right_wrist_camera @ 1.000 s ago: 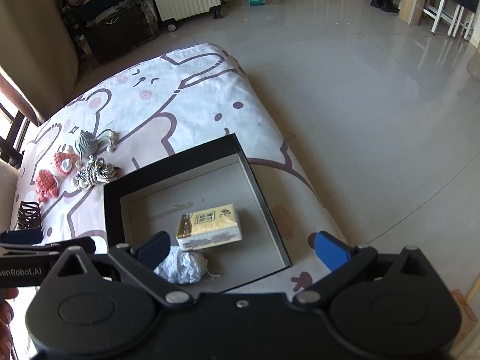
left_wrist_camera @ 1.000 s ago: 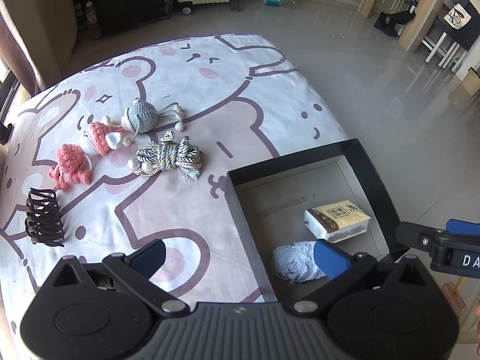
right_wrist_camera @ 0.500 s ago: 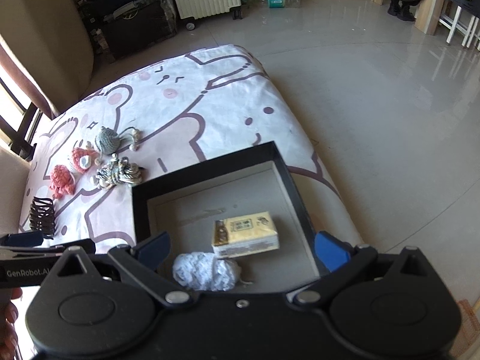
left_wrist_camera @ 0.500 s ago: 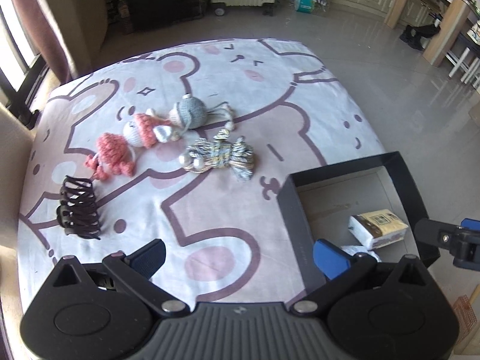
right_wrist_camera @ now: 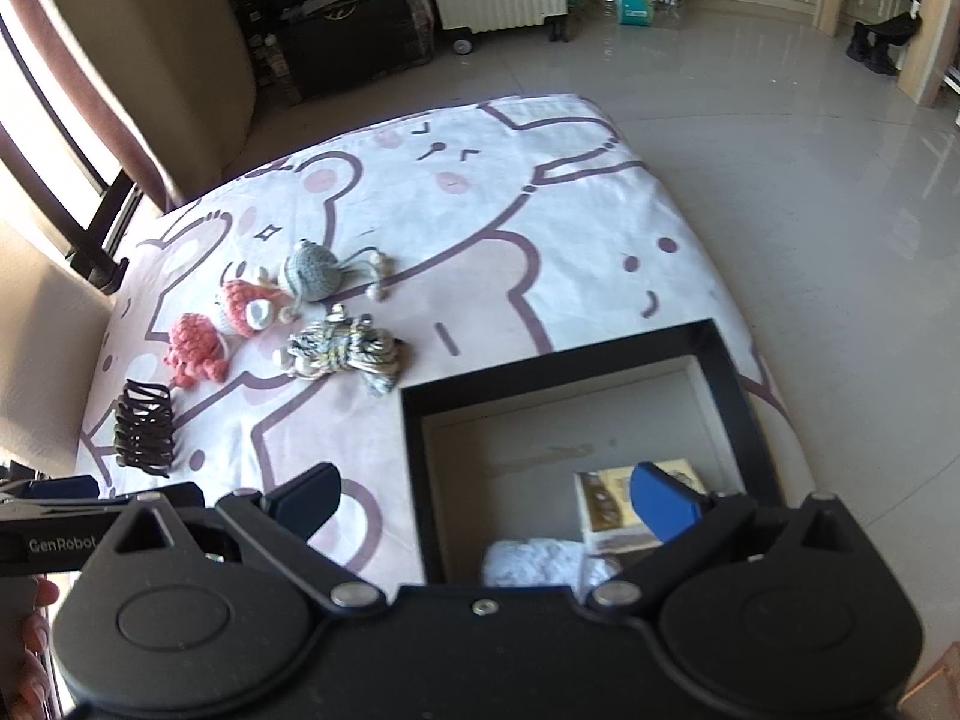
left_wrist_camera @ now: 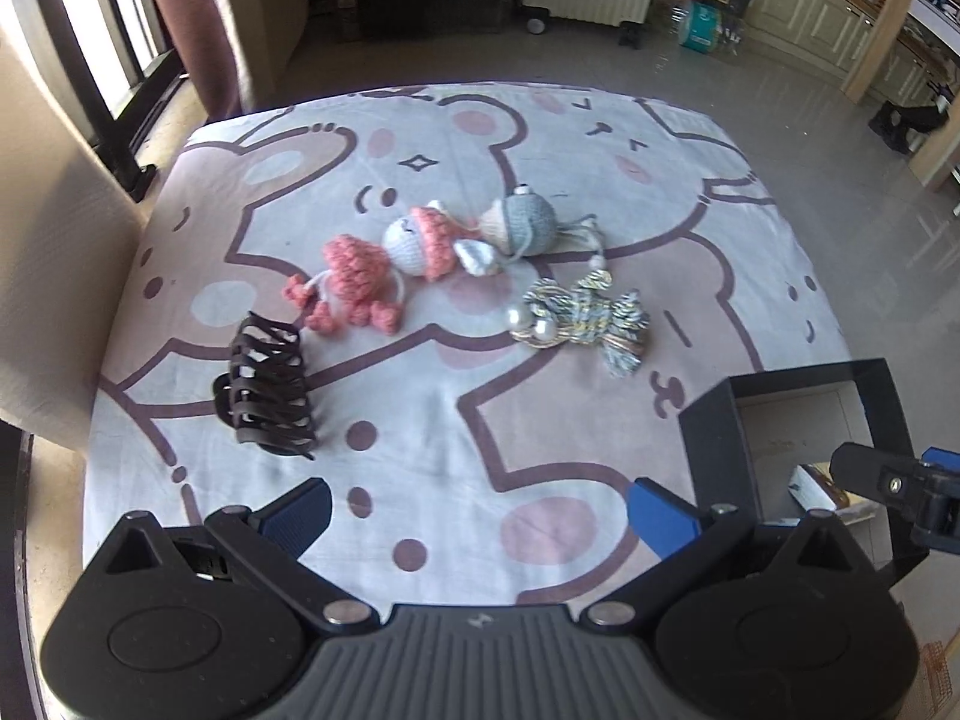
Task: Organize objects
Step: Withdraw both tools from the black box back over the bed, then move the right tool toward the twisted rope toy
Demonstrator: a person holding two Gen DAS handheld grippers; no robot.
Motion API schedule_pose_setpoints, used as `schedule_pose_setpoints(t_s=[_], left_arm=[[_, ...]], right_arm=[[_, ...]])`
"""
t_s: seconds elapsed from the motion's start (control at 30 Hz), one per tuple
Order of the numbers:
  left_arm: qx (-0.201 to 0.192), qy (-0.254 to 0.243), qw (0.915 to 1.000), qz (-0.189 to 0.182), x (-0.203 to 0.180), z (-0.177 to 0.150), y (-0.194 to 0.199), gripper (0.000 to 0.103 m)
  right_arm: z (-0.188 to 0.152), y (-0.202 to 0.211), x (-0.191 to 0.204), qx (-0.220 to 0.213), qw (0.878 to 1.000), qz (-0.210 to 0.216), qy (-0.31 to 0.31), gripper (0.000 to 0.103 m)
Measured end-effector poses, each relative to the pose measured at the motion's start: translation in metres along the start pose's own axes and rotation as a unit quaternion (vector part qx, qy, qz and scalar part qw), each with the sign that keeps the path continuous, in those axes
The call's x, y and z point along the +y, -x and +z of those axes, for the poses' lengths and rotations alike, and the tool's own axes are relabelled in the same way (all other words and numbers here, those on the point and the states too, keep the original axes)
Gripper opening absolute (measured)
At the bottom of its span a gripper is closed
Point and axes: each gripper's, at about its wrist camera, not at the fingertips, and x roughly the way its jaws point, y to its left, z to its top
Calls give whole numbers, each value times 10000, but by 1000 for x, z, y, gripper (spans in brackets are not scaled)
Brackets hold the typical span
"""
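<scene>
Hair claw [left_wrist_camera: 267,387], three crochet toys [left_wrist_camera: 420,246] and cord bundle [left_wrist_camera: 579,315] on the bed [left_wrist_camera: 420,450], black box [right_wrist_camera: 738,396] right holding tissue pack [right_wrist_camera: 606,504] and, seemingly, white yarn [right_wrist_camera: 540,561], left gripper [left_wrist_camera: 480,510] spread empty, right gripper [right_wrist_camera: 486,495] spread above box.

Bed [left_wrist_camera: 420,432] with toys [left_wrist_camera: 414,246], clip [left_wrist_camera: 267,399], box [right_wrist_camera: 414,420]

Five loose things lie on the sheet [left_wrist_camera: 420,420]: three crochet toys, pink [left_wrist_camera: 354,279], white and pink [left_wrist_camera: 420,243], grey [left_wrist_camera: 522,222]; one twisted cord bundle [left_wrist_camera: 582,318]; one dark hair claw [left_wrist_camera: 267,399]. One black box [right_wrist_camera: 738,408] holds two things: one tissue pack [right_wrist_camera: 606,501] and one white yarn ball [right_wrist_camera: 540,561]. Two grippers show, left [left_wrist_camera: 477,507] and right [right_wrist_camera: 486,495].
</scene>
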Motion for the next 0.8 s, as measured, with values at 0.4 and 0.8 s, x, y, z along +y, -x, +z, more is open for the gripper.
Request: schedule_pose_setpoints(t_s=[0.4, 0.8], left_arm=[[24, 289, 9992, 268, 47, 0, -5, 103], [30, 419, 9984, 370, 80, 3, -7, 103]], right_arm=[[5, -19, 45, 78, 9994, 246, 223, 103], [7, -35, 70, 96, 9987, 406, 309, 103]])
